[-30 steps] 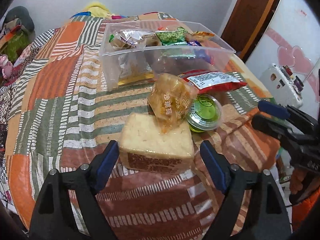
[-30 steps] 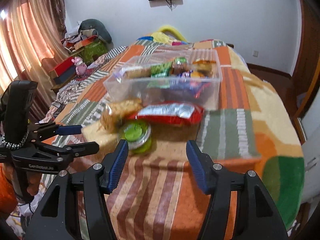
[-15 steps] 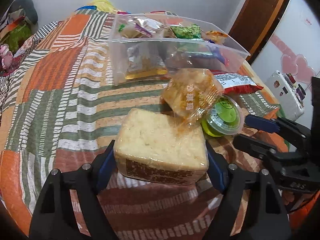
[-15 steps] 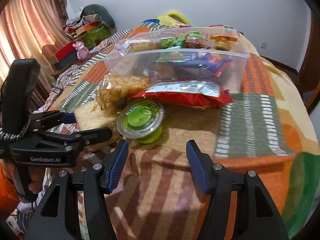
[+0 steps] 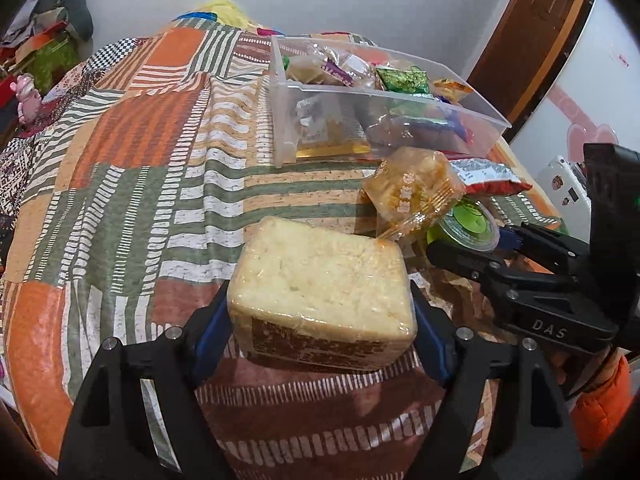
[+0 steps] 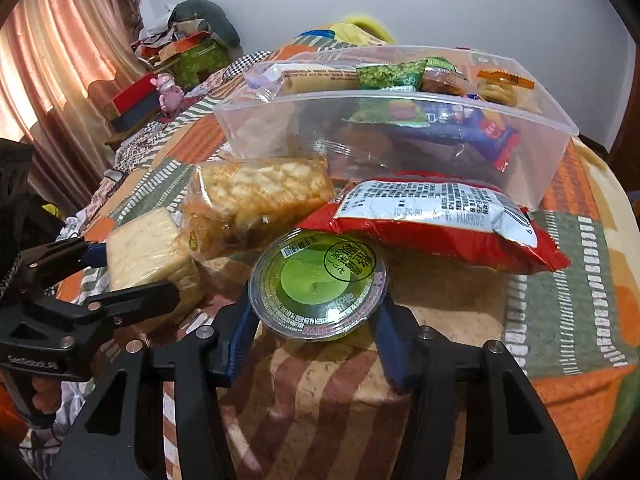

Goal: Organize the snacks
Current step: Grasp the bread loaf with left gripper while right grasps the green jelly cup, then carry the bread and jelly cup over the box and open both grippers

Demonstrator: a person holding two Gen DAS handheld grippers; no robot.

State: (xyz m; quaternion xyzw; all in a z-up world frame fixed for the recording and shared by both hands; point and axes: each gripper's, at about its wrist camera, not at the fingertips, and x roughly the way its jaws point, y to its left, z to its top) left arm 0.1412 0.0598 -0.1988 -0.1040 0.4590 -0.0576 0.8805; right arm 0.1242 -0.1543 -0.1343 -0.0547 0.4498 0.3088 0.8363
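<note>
Both grippers are being found closer to the snacks than half a second ago, each now straddling a package that was lying ahead of its fingers. Left gripper (image 5: 322, 322) is being seen with its blue pads against the two sides of the wrapped bread block (image 5: 320, 284), which is lying on the striped patchwork blanket (image 5: 132, 184); the jaws are being held around it, though a firm squeeze cannot be told. Right gripper (image 6: 316, 316) is being shown with its fingers on either side of the green jelly cup (image 6: 318, 282), the pads touching or just beside its rim; whether it is clamped cannot be told. A yellow cracker packet (image 5: 412, 194) is leaning just beyond the bread, against the cup. A red snack bag (image 6: 436, 218) is lying behind the cup, resting against the clear plastic bin (image 6: 556, 168), which is being filled with assorted wrapped snacks.
</note>
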